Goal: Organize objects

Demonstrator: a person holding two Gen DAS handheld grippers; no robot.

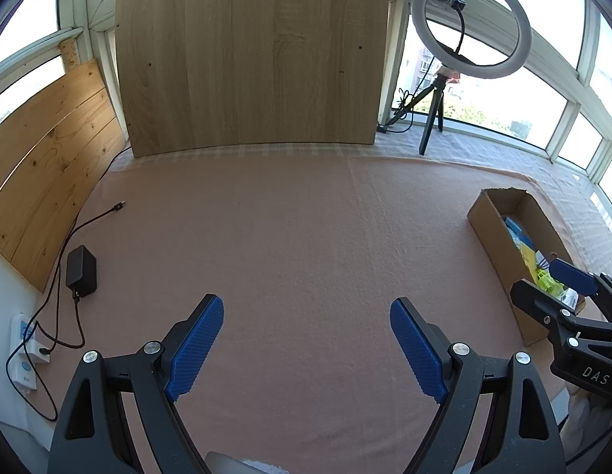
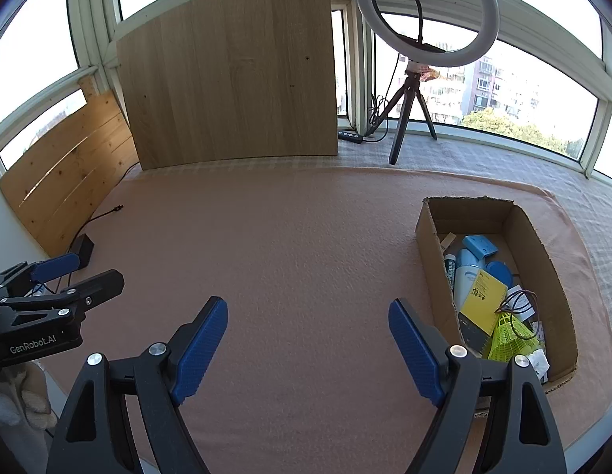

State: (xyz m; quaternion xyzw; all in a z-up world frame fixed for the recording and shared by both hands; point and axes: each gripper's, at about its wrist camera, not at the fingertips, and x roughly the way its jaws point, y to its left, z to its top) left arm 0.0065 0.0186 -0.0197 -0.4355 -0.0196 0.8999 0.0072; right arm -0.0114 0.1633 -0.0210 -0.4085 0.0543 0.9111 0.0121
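A cardboard box (image 2: 428, 233) lies on the pink cloth at the right; it also shows in the left wrist view (image 1: 489, 225). Inside lie a white tube (image 2: 466, 276), a blue block (image 2: 479, 245), a blue lid (image 2: 499, 272), a yellow card (image 2: 481, 300), a yellow-green shuttlecock (image 2: 511, 335) and a thin wire loop (image 2: 517, 302). My right gripper (image 2: 307, 312) is open and empty over bare cloth left of the box. My left gripper (image 1: 306, 312) is open and empty over the cloth's middle. Each gripper shows in the other's view, left (image 2: 76, 270) and right (image 1: 550, 276).
A wooden board (image 1: 250, 55) leans against the windows at the back, a slatted panel (image 1: 49, 158) on the left. A ring light on a tripod (image 2: 424, 12) stands back right. A black adapter (image 1: 81, 270) with cable and a white power strip (image 1: 25, 351) lie left.
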